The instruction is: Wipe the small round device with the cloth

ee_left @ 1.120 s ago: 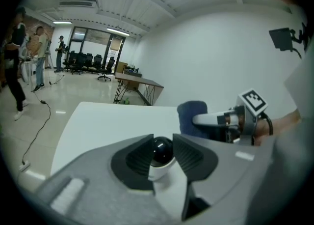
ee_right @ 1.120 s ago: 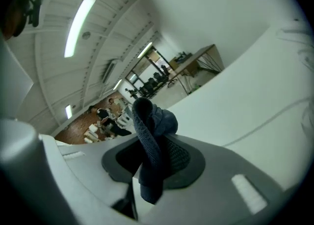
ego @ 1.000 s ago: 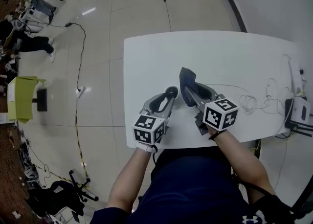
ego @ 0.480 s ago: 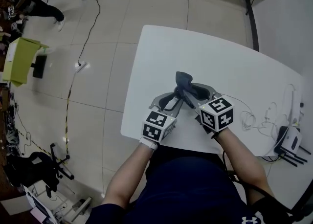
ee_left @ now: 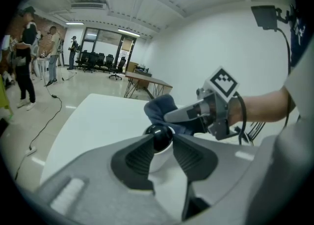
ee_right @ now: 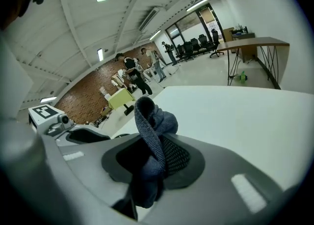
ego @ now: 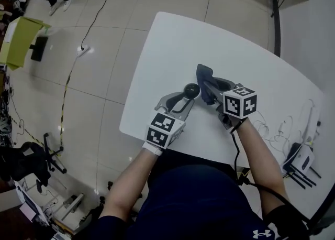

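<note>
The small round device (ego: pixel 192 89) has a glossy black top and a white body (ee_left: pixel 158 134). It stands on the white table (ego: pixel 172 40), and my left gripper (ego: pixel 189 94) (ee_left: pixel 160 138) is shut on it from both sides. My right gripper (ego: pixel 208 87) (ee_right: pixel 149 150) is shut on a bunched dark blue cloth (ego: pixel 204 75) (ee_right: pixel 153 128). In the head view the cloth hangs just right of the device. In the left gripper view the cloth (ee_left: pixel 161 109) is close behind the device. Whether they touch I cannot tell.
Loose white cables (ego: pixel 277 129) and a white box with black antennas (ego: pixel 300 156) lie at the table's right end. The table's near edge runs just below both grippers. On the floor to the left are a power cable (ego: pixel 97 8) and a black office chair (ego: pixel 29 160). People stand far off (ee_left: pixel 24 57).
The right gripper has come down with the cloth. Half a second ago the cloth covered the device; now the black top shows again to the cloth's left. The head view has swung.
</note>
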The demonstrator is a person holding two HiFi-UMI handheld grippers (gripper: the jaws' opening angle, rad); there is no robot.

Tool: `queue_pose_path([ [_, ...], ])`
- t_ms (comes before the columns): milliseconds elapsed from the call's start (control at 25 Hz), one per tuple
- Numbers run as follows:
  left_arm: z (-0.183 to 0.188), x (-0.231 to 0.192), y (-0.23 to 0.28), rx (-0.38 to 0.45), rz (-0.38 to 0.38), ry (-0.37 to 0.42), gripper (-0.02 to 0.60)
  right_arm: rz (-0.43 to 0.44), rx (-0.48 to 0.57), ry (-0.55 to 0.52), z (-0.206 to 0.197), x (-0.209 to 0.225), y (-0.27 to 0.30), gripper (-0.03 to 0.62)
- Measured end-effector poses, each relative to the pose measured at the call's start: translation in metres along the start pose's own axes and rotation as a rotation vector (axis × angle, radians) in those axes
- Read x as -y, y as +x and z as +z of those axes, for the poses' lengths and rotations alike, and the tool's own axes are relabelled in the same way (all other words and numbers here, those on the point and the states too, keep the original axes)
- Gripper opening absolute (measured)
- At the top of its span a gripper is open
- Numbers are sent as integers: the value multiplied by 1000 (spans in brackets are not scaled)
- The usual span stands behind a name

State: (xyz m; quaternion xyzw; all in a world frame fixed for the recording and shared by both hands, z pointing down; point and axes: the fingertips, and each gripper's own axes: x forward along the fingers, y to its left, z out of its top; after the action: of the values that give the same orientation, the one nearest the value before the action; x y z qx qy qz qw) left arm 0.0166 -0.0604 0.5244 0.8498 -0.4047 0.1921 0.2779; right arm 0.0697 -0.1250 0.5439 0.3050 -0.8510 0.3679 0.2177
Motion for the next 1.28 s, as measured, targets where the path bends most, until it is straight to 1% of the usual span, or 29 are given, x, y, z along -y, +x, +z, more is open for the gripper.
queue_pose_path([
  [120,2,-2,1,2,7,0,121,13,-76,-79,-19,10,14,95],
  [200,2,-2,1,4,12,-4,121,28,-106,-97,-33,11,23,95],
  [280,3,-2,2,7,16,-8,121,39,-101,-60,-38,14,28,95],
  [480,5,3,2,13,18,-15,121,77,-80,56,-34,21,27,95],
  [560,6,6,2,14,19,-13,121,85,-66,77,-29,22,20,95],
  [640,8,6,0,16,23,1,121,87,-42,71,-20,18,12,95],
  [760,13,5,-4,21,30,32,121,103,-10,15,-1,4,-2,95],
  [880,20,9,-5,43,18,1,121,142,13,-75,19,-16,-17,95],
  [960,24,11,-5,54,11,-12,121,193,30,-131,32,-33,-25,95],
  [1040,24,13,-4,46,8,-1,121,266,39,-175,43,-54,-30,95],
  [1160,20,14,-3,22,6,5,121,382,-4,-247,47,-84,-28,95],
  [1240,19,15,-2,9,12,4,121,427,-66,-306,42,-93,-22,95],
  [1280,19,15,-1,6,16,6,121,435,-97,-335,38,-93,-17,95],
])
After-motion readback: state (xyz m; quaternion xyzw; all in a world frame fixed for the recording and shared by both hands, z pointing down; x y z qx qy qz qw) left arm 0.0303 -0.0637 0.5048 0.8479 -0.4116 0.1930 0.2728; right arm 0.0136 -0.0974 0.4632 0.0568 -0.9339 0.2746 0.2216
